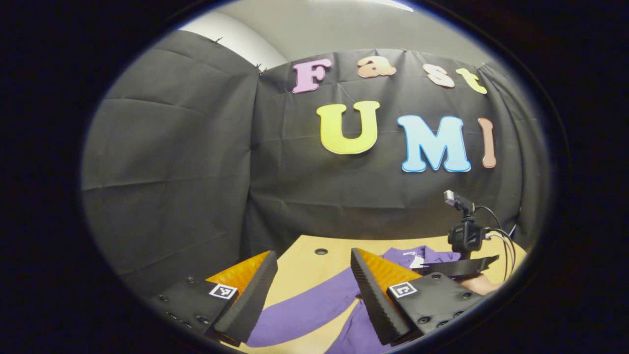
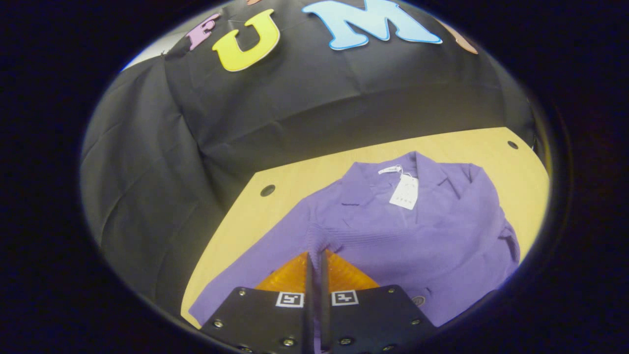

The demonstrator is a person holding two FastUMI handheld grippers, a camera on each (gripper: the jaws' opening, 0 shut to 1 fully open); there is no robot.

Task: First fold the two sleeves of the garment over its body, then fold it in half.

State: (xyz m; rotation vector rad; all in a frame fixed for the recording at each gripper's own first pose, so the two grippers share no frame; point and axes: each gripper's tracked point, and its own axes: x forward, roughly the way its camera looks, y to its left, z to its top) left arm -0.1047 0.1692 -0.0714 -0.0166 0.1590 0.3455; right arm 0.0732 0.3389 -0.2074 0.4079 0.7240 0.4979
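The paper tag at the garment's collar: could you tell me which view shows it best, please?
The right gripper view: the paper tag lies whole and unobstructed on the purple garment, just below the collar. The left gripper view catches it as a small white patch far off, partly hidden behind the right hand-held gripper.

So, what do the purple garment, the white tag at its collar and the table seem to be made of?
The purple garment looks like a soft matte knit: fine ribbed lines run across its chest, and it folds limply. The white tag seems to be thin card or paper, flat and stiff-edged. The table looks like pale wood or wood-look laminate, smooth with a light sheen; which of the two I cannot tell.
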